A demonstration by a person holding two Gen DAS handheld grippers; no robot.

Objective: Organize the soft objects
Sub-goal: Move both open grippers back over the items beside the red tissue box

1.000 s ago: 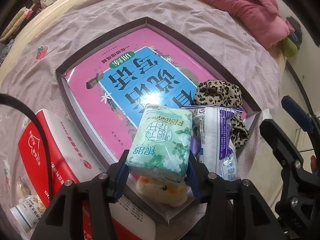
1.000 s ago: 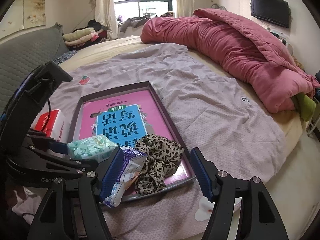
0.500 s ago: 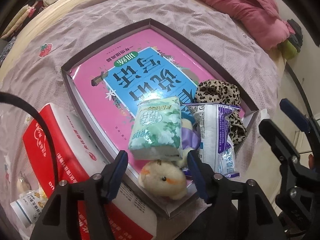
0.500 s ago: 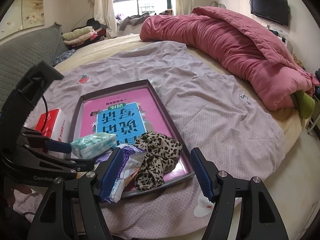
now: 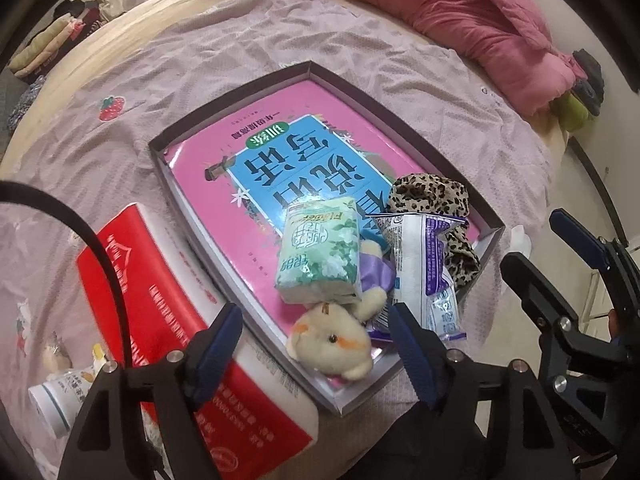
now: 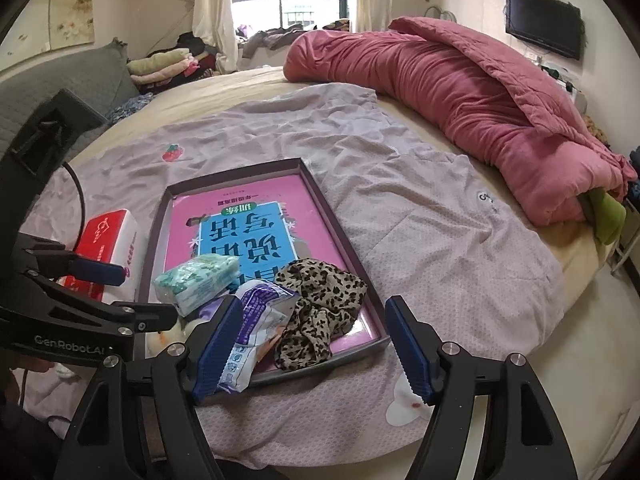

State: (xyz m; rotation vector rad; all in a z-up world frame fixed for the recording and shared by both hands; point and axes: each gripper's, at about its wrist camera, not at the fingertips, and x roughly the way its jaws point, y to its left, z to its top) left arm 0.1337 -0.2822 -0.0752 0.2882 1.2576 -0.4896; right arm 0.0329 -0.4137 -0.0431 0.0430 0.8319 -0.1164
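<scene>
A shallow box (image 5: 404, 112) (image 6: 336, 220) with a pink book in it lies on the bed. At its near end are a green tissue pack (image 5: 320, 252) (image 6: 200, 280), a cream plush toy (image 5: 332, 340) partly under the pack, a white and purple wipes packet (image 5: 424, 264) (image 6: 256, 328) and a leopard-print cloth (image 5: 432, 196) (image 6: 320, 300). My left gripper (image 5: 316, 344) is open and empty, just in front of the plush toy. My right gripper (image 6: 312, 344) is open and empty, above the box's near right corner.
A red and white tissue box (image 5: 160, 304) (image 6: 108, 236) lies left of the shallow box. A small white tube (image 5: 60, 396) lies at the near left. A rolled pink duvet (image 6: 460, 92) runs along the far right of the bed.
My left gripper opened and let go of the green tissue pack, which now rests in the box on the plush toy. The gripper then drew back. The right gripper stayed open.
</scene>
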